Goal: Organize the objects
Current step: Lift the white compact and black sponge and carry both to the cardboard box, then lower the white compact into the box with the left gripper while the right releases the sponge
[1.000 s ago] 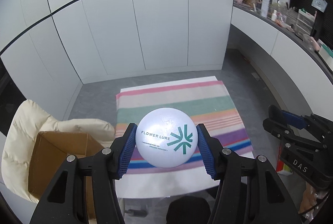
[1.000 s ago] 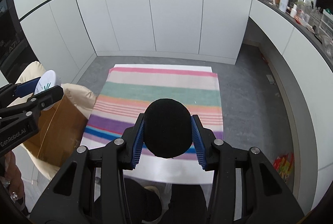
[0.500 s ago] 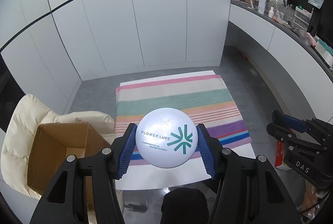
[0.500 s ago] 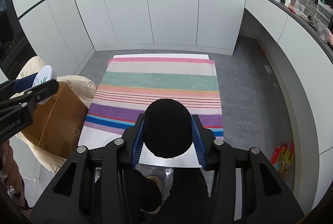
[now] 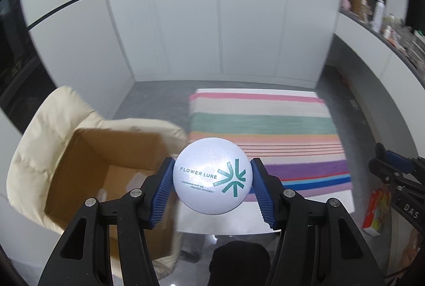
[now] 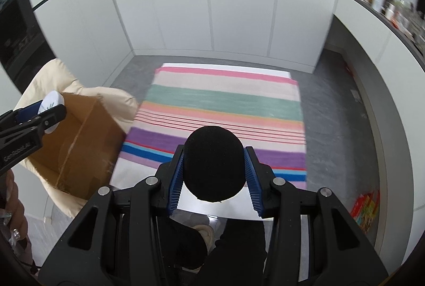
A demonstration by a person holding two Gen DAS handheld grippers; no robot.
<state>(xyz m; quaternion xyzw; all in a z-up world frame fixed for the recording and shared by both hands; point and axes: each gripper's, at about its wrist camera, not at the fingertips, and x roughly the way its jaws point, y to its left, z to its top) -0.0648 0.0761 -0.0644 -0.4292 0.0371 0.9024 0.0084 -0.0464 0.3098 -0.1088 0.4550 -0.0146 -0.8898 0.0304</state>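
Observation:
My left gripper [image 5: 212, 186] is shut on a round white powder compact [image 5: 212, 175] printed "FLOWER LURE", both blue pads pressing its sides. It hangs just right of an open cardboard box [image 5: 106, 166] that sits on a cream padded chair [image 5: 45, 126]. My right gripper [image 6: 214, 174] is shut on a round black foam object [image 6: 214, 166], held above the near edge of a table with a striped cloth [image 6: 225, 110]. In the right wrist view the left gripper [image 6: 39, 116] with the white compact [image 6: 53, 102] shows above the box [image 6: 79, 142].
White cabinet doors [image 5: 212, 33] close off the back. A curved counter [image 5: 385, 52] with bottles and clutter runs along the right. A colourful package [image 6: 366, 209] lies on the grey floor at right. The person's legs and a shoe [image 6: 204, 235] are below the table edge.
The left gripper has swung left with the compact, so the box and chair now fill more of its view. The right gripper also shifted left and down a little, still holding the black object.

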